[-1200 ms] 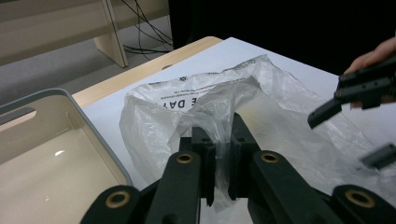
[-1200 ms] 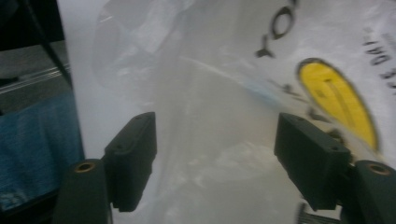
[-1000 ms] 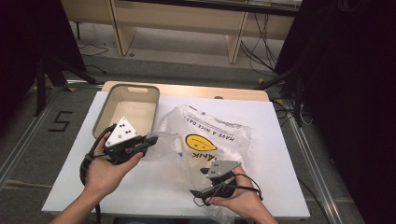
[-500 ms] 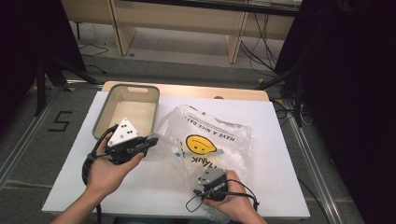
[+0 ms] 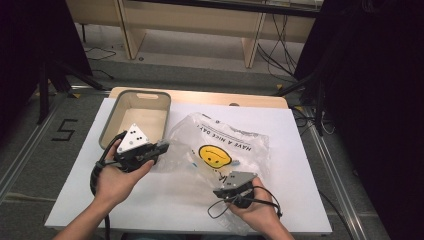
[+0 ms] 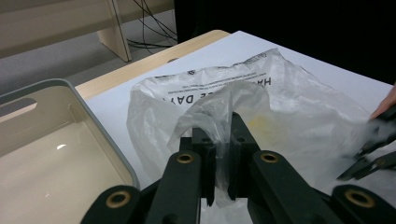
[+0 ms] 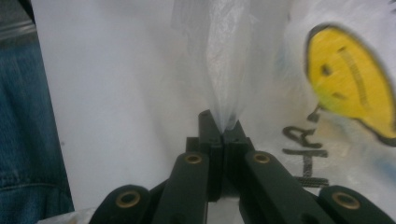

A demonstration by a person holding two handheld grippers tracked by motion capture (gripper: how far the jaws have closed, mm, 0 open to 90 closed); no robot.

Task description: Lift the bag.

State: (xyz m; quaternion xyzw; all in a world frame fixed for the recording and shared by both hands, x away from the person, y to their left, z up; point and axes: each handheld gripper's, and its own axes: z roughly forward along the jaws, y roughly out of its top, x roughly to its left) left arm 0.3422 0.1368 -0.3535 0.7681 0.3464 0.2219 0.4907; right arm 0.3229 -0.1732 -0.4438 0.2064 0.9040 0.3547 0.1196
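A translucent white plastic bag (image 5: 220, 145) with a yellow smiley face and black lettering lies crumpled on the white table (image 5: 300, 165). My left gripper (image 5: 162, 146) is at the bag's left edge, shut on a raised fold of film (image 6: 223, 135). My right gripper (image 5: 219, 193) is at the bag's near edge and points left. Its jaws have just been closing, and they now pinch a thin strip of the bag (image 7: 224, 121) that stretches away from the tips. The smiley print (image 7: 350, 79) lies just right of those jaws.
A beige open tub (image 5: 111, 125) stands at the table's back left, close to my left hand, with its rim (image 6: 100, 126) beside the left jaws. The table's wooden far edge (image 5: 200, 95) and the floor lie beyond. The person's jeans (image 7: 28, 121) border the near edge.
My right hand dipped toward the near edge and came back to the bag, and its jaws went from wide apart to pinched on the bag film. The left hand stayed put.
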